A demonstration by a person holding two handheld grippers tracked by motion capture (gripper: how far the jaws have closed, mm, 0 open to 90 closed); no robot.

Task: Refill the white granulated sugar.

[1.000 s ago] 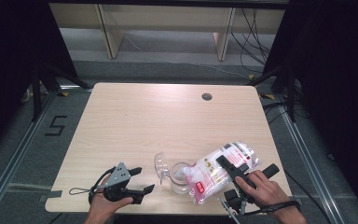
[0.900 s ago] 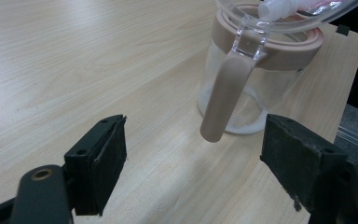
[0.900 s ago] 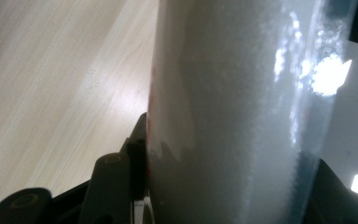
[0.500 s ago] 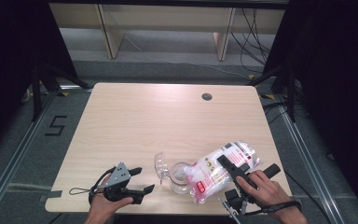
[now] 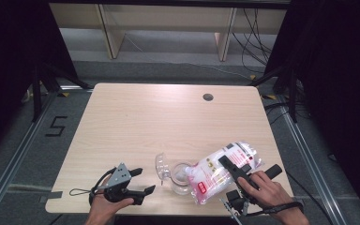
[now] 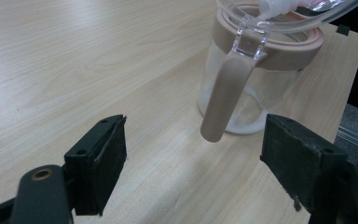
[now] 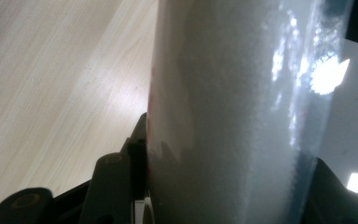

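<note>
Item one, bag of white granules: I am holding it tipped, mouth down over the jar, near the front edge of the surface, toward the front right corner. The right tongs are clamping it across its middle, one jaw on each flank, as the right gripper view is showing. I am judging it soft and shifting: thin slick film, loose contents that are sliding toward the low end, so the weight is moving as it empties. The mid-body grip is serving well; taking it nearer the raised end would be letting it fold.

Item two, jar: clear glass with a pinkish collar, a hinged clear lid standing open on its left, and a clasp handle hanging down the front. It is sitting upright just left of the bag. I am judging it rigid, breakable and easy to tip while nearly empty; a little white material is lying at its bottom. The body below the collar is the steadiest place to take it.

Item three, left tongs: released, jaws wide apart, gripping nothing, resting near the front left corner and pointing toward the jar.
</note>
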